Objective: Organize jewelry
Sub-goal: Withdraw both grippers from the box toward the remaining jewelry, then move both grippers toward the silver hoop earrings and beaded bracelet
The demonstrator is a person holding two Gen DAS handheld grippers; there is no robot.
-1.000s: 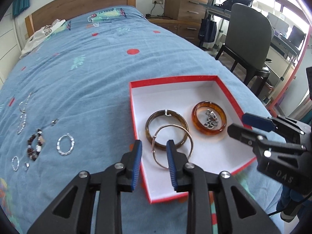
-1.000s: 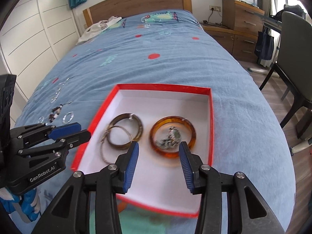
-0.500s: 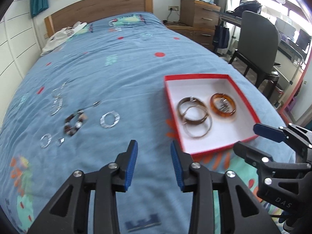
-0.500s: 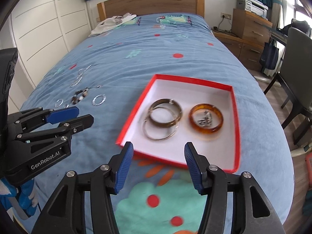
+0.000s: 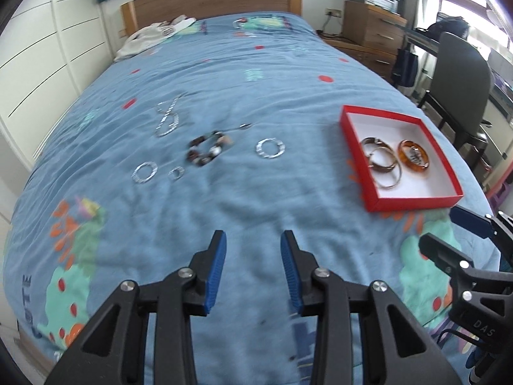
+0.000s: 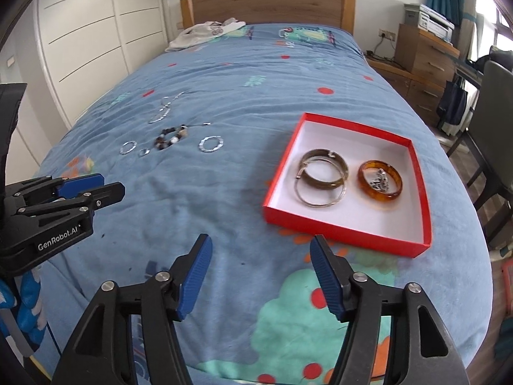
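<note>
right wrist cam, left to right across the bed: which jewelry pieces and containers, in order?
small silver ring → beaded bracelet → larger silver ring → red box holding dark bangle → amber bangle

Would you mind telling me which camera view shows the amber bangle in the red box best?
The right wrist view: the amber bangle lies nearer and larger there, with small silver pieces visible inside its ring. The left wrist view shows the same bangle smaller, near the frame's right side, its contents harder to make out.
</note>
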